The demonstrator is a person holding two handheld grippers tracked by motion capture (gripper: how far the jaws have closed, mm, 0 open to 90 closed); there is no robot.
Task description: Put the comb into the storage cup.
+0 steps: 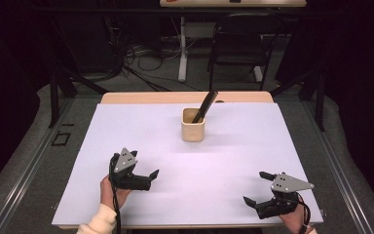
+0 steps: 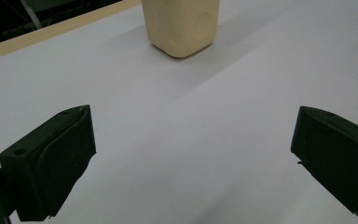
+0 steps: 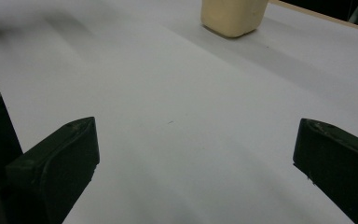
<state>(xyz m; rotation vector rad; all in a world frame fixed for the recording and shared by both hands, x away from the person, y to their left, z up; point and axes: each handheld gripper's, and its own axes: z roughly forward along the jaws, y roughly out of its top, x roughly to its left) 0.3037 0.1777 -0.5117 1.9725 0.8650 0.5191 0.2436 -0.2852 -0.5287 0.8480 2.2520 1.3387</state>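
Cream cup (image 1: 193, 127) mid-table, black comb (image 1: 205, 106) leaning inside, propped by rim. Left gripper (image 1: 143, 168), right gripper (image 1: 258, 187) near front edge, well apart from cup. Left gripper view: jaws spread, empty, cup (image 2: 182, 25) ahead. Right gripper view: jaws spread, empty, cup (image 3: 233, 16) far off.

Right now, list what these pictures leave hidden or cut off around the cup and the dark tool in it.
- Dark tool, high view: its lower end is hidden inside the cream cup; too small to identify.
- Cup, left gripper view: top cut off by the upper edge, so the tool is out of frame.
- Cup, right gripper view: likewise cropped to its base.
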